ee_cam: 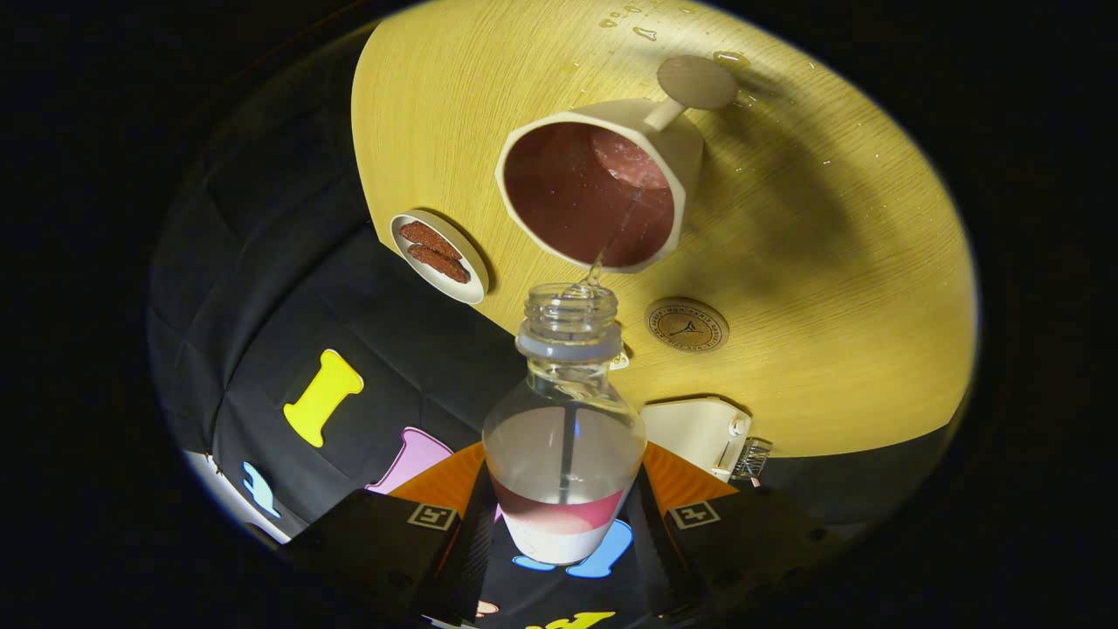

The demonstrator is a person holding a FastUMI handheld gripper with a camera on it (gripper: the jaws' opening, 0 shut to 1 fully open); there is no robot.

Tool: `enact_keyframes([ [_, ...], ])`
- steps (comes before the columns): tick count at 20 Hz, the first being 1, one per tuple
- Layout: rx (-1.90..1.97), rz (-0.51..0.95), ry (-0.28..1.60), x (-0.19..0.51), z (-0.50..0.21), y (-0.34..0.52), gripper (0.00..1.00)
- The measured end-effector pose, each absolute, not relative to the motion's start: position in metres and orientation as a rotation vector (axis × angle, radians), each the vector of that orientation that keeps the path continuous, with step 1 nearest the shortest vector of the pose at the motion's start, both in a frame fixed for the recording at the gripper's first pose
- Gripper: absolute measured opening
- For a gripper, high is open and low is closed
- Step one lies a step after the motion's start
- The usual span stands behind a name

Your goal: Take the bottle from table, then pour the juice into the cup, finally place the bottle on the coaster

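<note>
Single fisheye view, mounted on the claw (563, 515), looking forward along its two fingers. Camera is rolled and tipped down over the surface (830, 288), close to the bottle (563, 454) between the fingers. Cup (603, 188) lies just beyond, near the lens.

Clear glossy plastic bottle (564, 428), clamped between both fingers of the hand-held gripper (563, 533); matt, smooth cup (603, 188); wood-grain surface (830, 262), satin, wet-spotted; round wooden coaster (686, 325).
</note>
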State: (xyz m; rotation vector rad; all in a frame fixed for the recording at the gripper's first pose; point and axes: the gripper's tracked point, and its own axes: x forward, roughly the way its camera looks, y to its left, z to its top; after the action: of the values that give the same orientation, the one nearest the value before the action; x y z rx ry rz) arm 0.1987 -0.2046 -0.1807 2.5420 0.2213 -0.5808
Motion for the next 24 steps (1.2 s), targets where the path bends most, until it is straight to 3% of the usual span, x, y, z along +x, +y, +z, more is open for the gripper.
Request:
enact_keyframes([
  [24, 2.646, -0.534, 0.213, 0.197, -0.16, -0.223, 0.73],
])
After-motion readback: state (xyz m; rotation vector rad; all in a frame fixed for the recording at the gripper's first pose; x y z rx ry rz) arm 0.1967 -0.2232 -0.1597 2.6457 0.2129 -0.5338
